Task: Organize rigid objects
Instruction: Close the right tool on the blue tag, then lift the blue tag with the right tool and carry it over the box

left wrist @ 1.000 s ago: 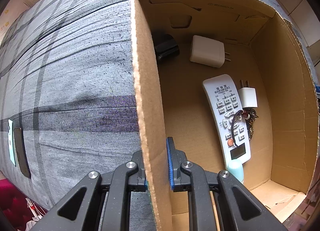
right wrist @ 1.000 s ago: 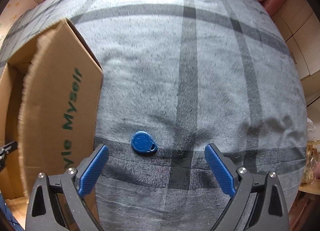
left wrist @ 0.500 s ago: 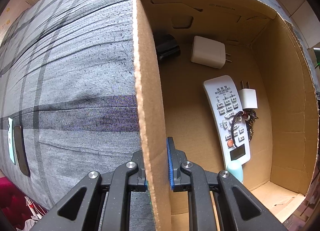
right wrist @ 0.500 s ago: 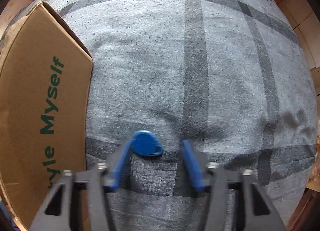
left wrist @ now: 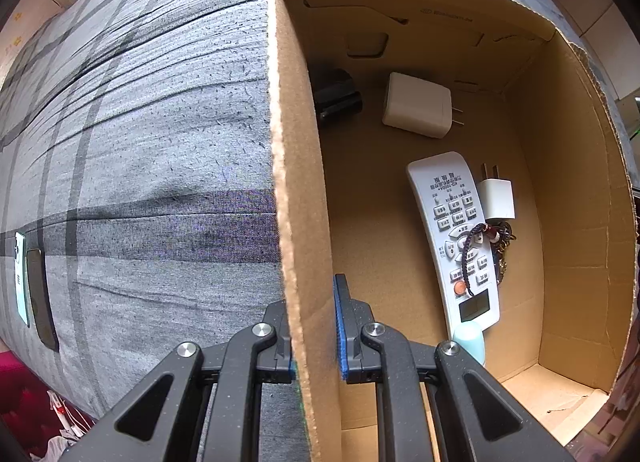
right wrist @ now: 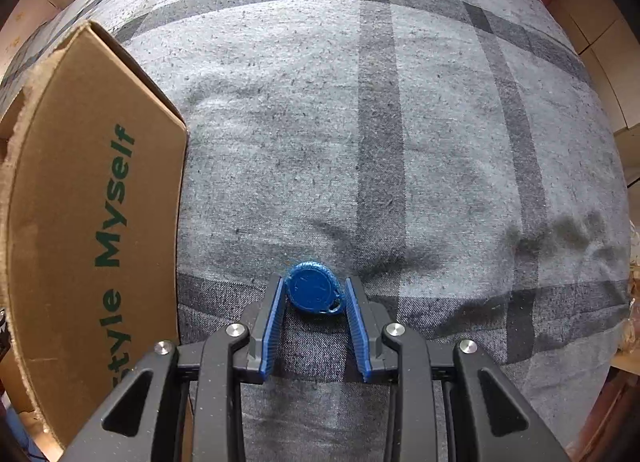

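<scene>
Right tongs have just been closing and grip the blue tag; left tongs clamp the box wall
The tag lies flat on the grey checked cloth, loop toward the camera, beside the box printed "…tyle Myself". Inside: one remote lengthwise, display nearest, two white chargers, one black item, one corded keyring

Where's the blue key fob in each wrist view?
Left wrist: not in view; the left gripper is clamped on a wall of the cardboard box.
Right wrist: blue fob at lower centre, pinched by the right gripper on the grey plaid cloth.
Shared landmark: the box.
</scene>
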### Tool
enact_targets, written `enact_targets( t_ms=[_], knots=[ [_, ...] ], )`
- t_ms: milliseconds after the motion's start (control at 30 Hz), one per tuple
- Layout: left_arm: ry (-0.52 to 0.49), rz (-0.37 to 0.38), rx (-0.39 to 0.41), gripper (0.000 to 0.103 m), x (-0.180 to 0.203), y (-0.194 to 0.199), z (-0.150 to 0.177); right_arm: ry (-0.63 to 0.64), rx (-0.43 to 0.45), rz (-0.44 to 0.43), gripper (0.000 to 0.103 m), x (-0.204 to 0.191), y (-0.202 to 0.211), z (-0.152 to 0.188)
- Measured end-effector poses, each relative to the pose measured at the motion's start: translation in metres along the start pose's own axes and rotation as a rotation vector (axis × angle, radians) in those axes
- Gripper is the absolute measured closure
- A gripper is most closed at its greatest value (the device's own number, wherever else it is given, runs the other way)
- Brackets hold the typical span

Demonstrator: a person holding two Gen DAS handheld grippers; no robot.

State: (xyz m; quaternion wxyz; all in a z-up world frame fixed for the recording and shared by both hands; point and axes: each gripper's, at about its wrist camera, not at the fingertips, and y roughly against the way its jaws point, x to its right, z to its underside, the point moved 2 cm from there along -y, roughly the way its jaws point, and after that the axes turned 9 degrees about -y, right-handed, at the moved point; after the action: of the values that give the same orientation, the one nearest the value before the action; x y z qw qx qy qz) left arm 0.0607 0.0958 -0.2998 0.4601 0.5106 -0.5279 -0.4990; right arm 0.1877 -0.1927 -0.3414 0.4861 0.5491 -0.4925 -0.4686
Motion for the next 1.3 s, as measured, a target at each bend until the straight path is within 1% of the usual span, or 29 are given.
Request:
enact_targets(
  t_ms=[400,533,600,867,1033,1067,1300],
  knots=[
    [-0.01,-0.001,0.003,0.089,0.001,0.0,0.0,-0.009,0.043,-0.004,0.07,-0.007,0.038,0.0],
    [-0.004,0.003,0.004,0.089,0.001,0.001,0.0,-0.007,0.059,0.001,0.07,-0.01,0.055,0.0],
    [-0.007,0.001,0.004,0.089,0.002,0.001,0.0,-0.003,0.06,0.017,0.07,-0.012,0.063,-0.001],
    [-0.009,0.002,0.004,0.089,0.001,0.001,0.001,0.023,0.075,0.027,0.07,-0.036,0.096,0.007],
    [-0.004,0.009,0.005,0.089,-0.002,0.001,0.002,0.017,0.076,0.021,0.07,-0.041,0.104,0.008],
    [-0.002,0.011,0.004,0.089,-0.003,0.001,0.002,0.014,0.077,0.018,0.07,-0.042,0.101,0.008],
    [-0.004,0.015,0.008,0.089,-0.005,0.003,0.002,0.034,0.086,0.002,0.07,-0.061,0.122,0.011]
  ],
)
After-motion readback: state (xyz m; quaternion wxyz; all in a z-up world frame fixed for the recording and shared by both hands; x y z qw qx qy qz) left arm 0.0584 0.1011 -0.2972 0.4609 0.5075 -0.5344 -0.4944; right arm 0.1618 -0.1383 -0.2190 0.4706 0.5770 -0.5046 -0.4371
